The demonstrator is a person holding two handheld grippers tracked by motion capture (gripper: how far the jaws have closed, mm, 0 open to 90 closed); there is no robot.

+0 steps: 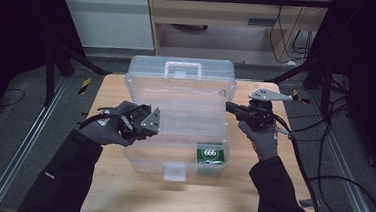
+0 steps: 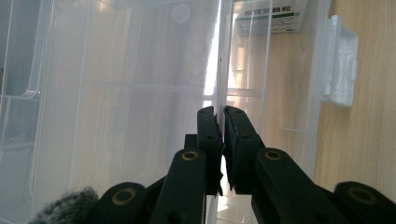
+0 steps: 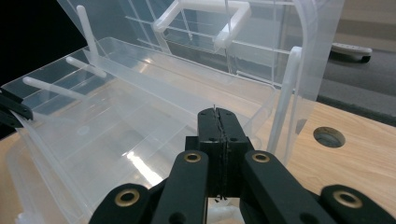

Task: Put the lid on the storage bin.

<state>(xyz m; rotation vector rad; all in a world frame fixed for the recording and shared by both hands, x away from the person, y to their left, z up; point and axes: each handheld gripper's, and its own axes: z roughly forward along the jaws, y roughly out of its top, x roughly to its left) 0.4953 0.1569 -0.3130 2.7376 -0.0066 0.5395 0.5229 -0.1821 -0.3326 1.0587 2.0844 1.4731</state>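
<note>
- Currently, clear plastic box [image 1: 178, 115] stood mid-desk [image 1: 120, 191], lid up; green packet [image 1: 209, 153] lay in its front right compartment.
- Left claw [image 2: 219, 122] pinched a thin clear wall of the box, probably an inner tray's edge.
- Right claw [image 3: 218, 122] pressed together on the tray's right edge.
- Judgement: tray being lifted; raise both sides evenly, keep it level, avoid the lid struts.

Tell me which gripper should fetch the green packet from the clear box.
Right, probably. The green packet lies in the front-right corner of the clear plastic box, nearer the right gripper. The left gripper is shut on the inner tray's edge.
</note>
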